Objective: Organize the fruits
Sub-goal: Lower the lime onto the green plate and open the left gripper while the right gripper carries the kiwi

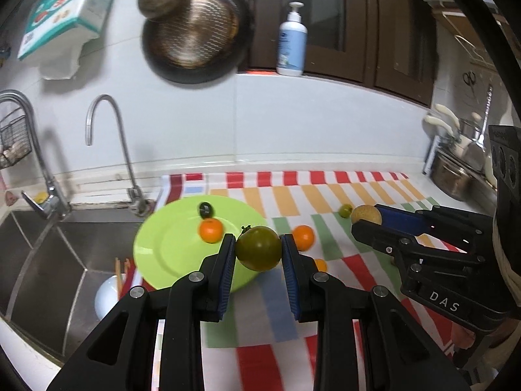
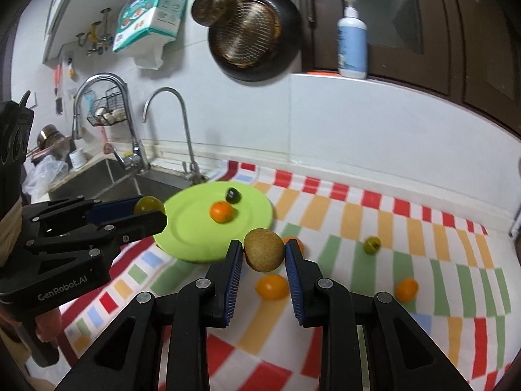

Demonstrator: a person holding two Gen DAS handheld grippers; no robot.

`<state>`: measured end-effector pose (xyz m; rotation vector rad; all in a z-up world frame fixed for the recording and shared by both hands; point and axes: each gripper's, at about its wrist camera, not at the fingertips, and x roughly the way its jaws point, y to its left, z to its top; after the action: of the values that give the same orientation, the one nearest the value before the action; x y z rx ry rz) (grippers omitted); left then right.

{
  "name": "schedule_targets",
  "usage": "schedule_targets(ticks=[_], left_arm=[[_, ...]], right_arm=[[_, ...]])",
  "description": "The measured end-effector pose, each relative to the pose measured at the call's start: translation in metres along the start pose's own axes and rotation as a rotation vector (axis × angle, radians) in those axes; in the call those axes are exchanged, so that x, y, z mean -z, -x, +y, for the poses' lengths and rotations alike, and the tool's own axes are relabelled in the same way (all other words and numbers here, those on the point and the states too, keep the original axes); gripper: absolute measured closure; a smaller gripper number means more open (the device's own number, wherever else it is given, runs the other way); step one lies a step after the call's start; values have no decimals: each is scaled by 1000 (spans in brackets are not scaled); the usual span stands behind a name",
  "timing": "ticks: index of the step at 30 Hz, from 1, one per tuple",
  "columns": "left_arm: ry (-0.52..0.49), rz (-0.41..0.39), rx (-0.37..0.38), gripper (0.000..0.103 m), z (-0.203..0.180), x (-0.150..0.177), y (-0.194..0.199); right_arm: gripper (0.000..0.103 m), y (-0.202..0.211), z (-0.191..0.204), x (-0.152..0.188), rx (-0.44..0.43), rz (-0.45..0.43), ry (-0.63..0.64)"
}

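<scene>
Together, both of my claws angled downward over the striped cloth point(image 2: 358, 260) on the surface, each clenched on a fruit held clear of it: my left claw point(image 1: 259, 251) gripped a dark green tomato point(image 1: 259, 248) between its blue pads just at the near edge of the green plate point(image 1: 169, 244), and my right claw point(image 2: 264, 255) squeezed a round brown fruit point(image 2: 263, 250). On the plate lay an orange point(image 2: 221, 212) and a small dark fruit point(image 2: 233, 195), while other orange and green fruits sat scattered on the cloth.
</scene>
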<state>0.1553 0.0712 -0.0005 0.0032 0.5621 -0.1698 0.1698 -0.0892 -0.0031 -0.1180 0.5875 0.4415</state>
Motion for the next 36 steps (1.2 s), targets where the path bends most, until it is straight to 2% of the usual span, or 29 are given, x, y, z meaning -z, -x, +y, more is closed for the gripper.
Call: schedule_targets(ticks=[10,18,31,36], left_arm=[[20,-24,-55,75,35,-6,4],[29,-5,-80,75,59,-7,-9],[53,93,-61,75,95,-3,-64],[53,150,-46,75,107,-1,-92]], right_arm=[[75,-25,28,-22,-47,-13,22],[75,-55,45,-30,-67,21,23],[75,-116,56,-40,-65,110,32],[75,-145,59,-36,-62,177,48]])
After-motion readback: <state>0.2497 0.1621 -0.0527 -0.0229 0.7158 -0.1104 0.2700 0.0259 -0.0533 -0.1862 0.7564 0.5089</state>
